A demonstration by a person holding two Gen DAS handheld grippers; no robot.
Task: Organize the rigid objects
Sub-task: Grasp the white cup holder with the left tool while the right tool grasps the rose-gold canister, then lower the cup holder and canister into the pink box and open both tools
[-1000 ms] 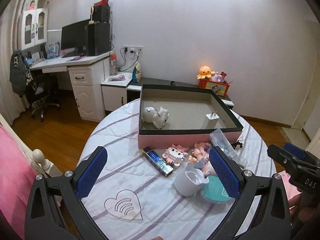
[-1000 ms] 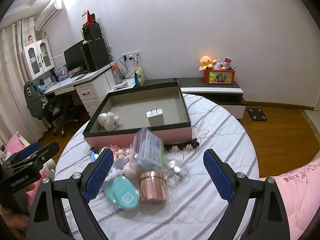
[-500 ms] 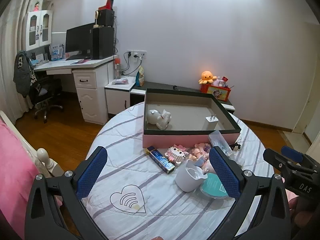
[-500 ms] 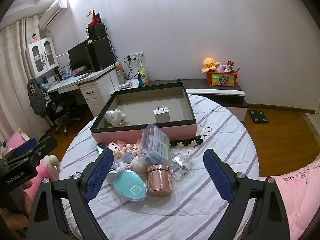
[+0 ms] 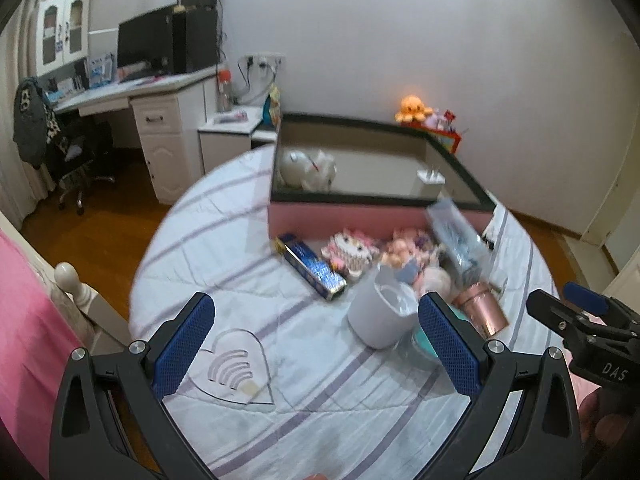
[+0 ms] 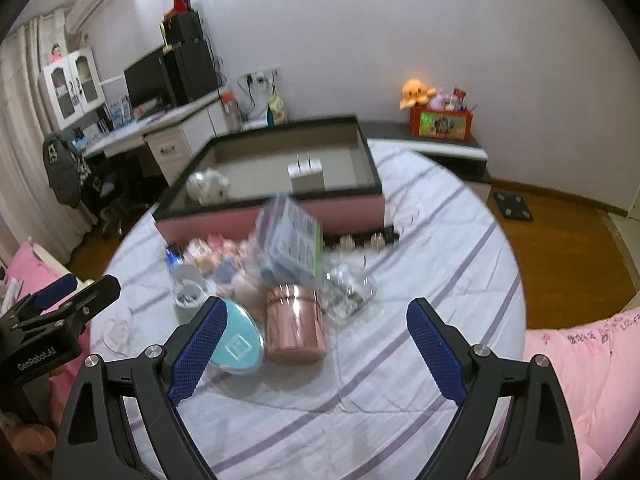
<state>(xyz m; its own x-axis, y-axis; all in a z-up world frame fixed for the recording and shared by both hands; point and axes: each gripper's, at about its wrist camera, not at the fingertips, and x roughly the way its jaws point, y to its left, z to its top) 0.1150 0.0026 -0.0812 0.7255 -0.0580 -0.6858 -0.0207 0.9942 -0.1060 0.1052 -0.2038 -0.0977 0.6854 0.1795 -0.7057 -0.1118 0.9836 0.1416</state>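
A pink box with a dark rim (image 5: 360, 212) (image 6: 344, 204) stands at the back of the round table and holds a white toy (image 5: 306, 164) and a white charger (image 6: 306, 174). In front lie a blue carton (image 5: 312, 266), a white mug (image 5: 380, 316), a copper cup (image 6: 294, 328), a teal case (image 6: 238, 344), a clear packet (image 6: 290, 242) and small dolls (image 5: 404, 256). My left gripper (image 5: 316, 348) is open and empty above the near cloth. My right gripper (image 6: 316, 354) is open and empty, just before the copper cup.
The striped cloth (image 6: 360, 392) has a heart patch (image 5: 236, 372). A clear plastic piece (image 6: 348, 290) lies right of the cup. Pink bedding (image 6: 580, 364) is at the right, a desk and chair (image 5: 80, 148) at the left, wood floor around.
Both grippers have come closer to and lower over the pile, which looks larger now. Both stay open and empty. No object has moved.
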